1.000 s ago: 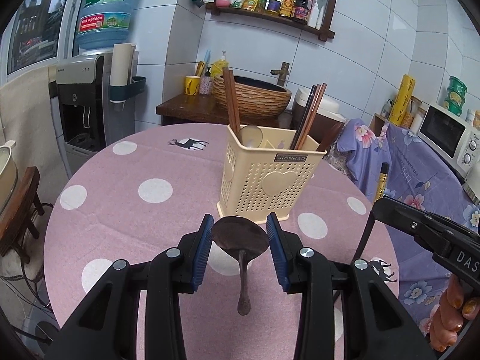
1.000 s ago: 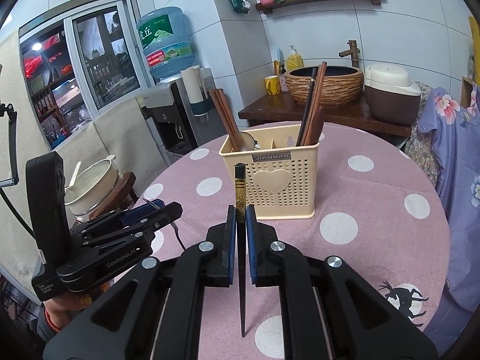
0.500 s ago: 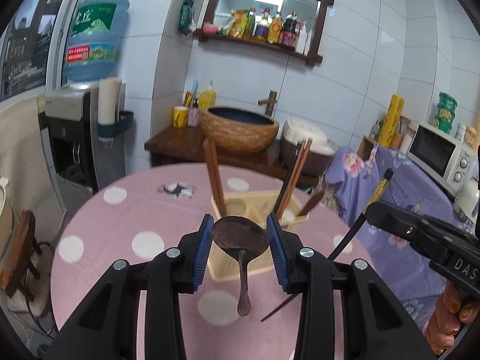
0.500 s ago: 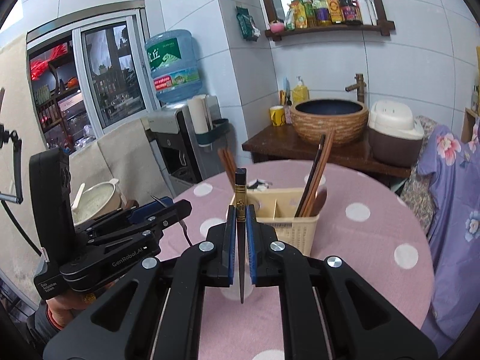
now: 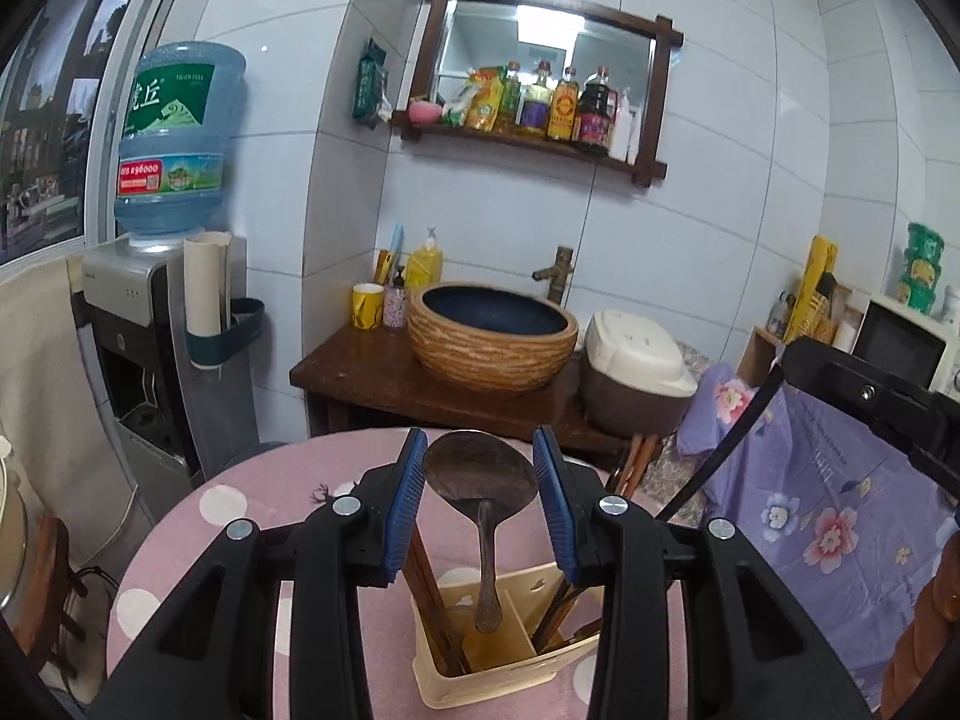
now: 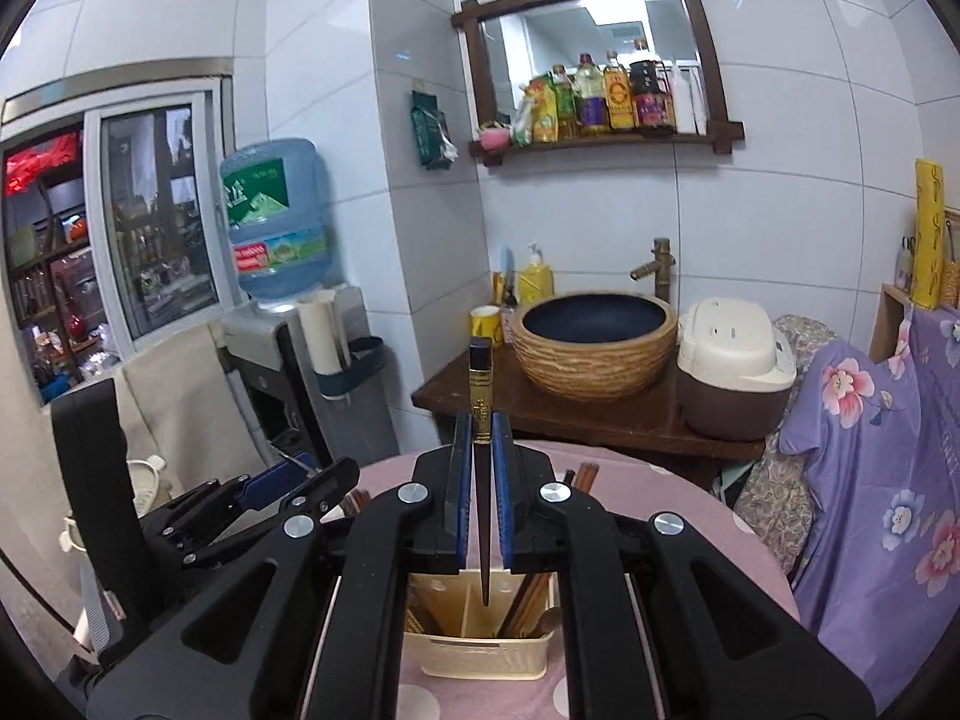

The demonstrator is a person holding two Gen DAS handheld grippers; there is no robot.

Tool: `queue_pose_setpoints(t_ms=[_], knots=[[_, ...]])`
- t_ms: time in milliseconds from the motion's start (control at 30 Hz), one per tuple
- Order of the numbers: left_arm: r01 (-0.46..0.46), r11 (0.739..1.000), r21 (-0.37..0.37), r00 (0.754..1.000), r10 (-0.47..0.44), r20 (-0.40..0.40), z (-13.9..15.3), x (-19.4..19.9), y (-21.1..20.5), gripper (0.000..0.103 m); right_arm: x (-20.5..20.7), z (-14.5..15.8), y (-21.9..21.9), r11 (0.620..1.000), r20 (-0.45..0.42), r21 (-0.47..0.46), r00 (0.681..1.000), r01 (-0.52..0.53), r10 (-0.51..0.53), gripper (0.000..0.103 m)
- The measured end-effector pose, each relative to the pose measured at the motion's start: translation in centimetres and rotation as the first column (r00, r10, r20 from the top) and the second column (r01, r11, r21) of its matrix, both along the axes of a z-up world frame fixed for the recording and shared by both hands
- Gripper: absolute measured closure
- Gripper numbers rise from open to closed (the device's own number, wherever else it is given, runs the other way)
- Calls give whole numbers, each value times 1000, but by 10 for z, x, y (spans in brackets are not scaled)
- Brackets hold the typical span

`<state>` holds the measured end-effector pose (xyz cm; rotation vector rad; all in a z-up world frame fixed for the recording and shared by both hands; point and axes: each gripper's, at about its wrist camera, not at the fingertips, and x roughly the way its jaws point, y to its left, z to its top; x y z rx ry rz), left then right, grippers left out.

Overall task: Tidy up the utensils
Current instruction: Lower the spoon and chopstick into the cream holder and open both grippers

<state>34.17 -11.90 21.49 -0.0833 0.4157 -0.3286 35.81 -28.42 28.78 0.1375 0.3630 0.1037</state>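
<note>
Above the cream utensil holder (image 5: 510,648) the way down was partly taken. Brown chopsticks (image 5: 432,606) leaned in its left compartment and another bundle (image 5: 561,606) in the right; the middle compartment (image 6: 474,612) stood freer. The left hand-held gripper (image 5: 480,498) and right hand-held gripper (image 6: 482,492) crowded close together over it. The desk (image 5: 240,504) lay open to the left.

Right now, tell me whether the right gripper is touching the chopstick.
Touching. The right wrist view shows the right gripper with both blue pads pressed against the chopstick, no gap either side.
</note>
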Motion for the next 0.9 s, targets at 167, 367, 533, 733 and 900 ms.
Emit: queue_pose_setpoints(t_ms=[167, 367, 533, 733, 900], knots=[[5, 1000, 19, 999, -4, -53, -37, 7, -4, 66, 20, -43, 2, 1000, -76, -13, 997, 11, -12, 95], [12, 999, 39, 995, -8, -99, -68, 8, -8, 66, 29, -84, 2, 1000, -150, -8, 989, 12, -13, 95], [16, 997, 77, 994, -8, -109, -86, 6, -14, 66, 30, -101, 2, 1000, -160, -12, 987, 17, -19, 95], [17, 996, 93, 990, -4, -139, -100, 7, -14, 66, 29, -107, 4, 999, -158, -21, 987, 34, -37, 95], [37, 994, 102, 991, -24, -129, -103, 3, -14, 63, 26, -107, 3, 1000, -144, -14, 989, 22, -24, 94]])
